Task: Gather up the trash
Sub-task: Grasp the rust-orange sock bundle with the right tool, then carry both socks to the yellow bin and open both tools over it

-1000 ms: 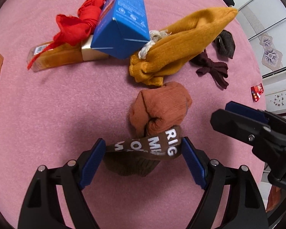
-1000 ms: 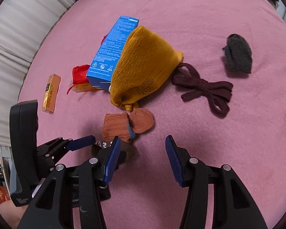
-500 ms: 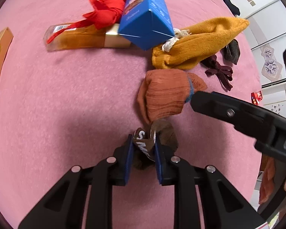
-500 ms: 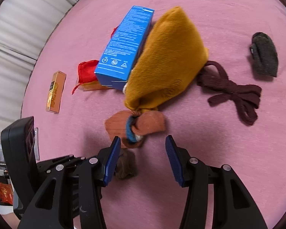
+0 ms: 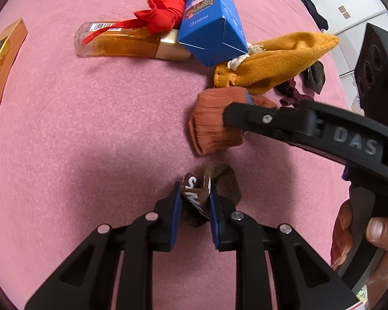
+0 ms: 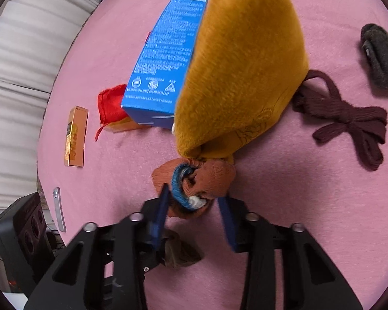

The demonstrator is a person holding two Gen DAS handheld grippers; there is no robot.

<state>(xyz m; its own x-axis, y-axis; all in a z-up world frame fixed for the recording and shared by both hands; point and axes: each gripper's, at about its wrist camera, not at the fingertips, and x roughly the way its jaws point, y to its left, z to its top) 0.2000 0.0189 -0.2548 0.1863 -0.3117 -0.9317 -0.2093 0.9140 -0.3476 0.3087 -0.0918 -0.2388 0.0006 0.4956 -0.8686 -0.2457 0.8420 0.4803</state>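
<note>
My left gripper (image 5: 194,201) is shut on a dark brown sock (image 5: 195,193) with white letters, pinched between its blue pads just above the pink surface (image 5: 90,129). A rust-orange sock bundle (image 6: 207,178) with a blue cuff lies between the jaws of my right gripper (image 6: 194,199). Those jaws are closing, and the pads stand at the bundle's sides without clearly pressing it. In the left wrist view one black finger (image 5: 284,121) of the right gripper lies across the rust bundle (image 5: 209,129). The brown sock (image 6: 178,253) shows below the right gripper.
A mustard pouch (image 6: 240,72) leans over a blue box (image 6: 168,59), beside a red cloth (image 5: 165,13) and an amber bottle (image 5: 121,41). An orange box (image 6: 76,137) lies left, a maroon tied cloth (image 6: 349,124) and a grey sock (image 6: 380,56) right. A hand (image 5: 380,232) holds the right gripper.
My left gripper closed from wide open onto the brown sock. The right gripper came down and forward over the rust bundle, and its jaws narrowed around it.
</note>
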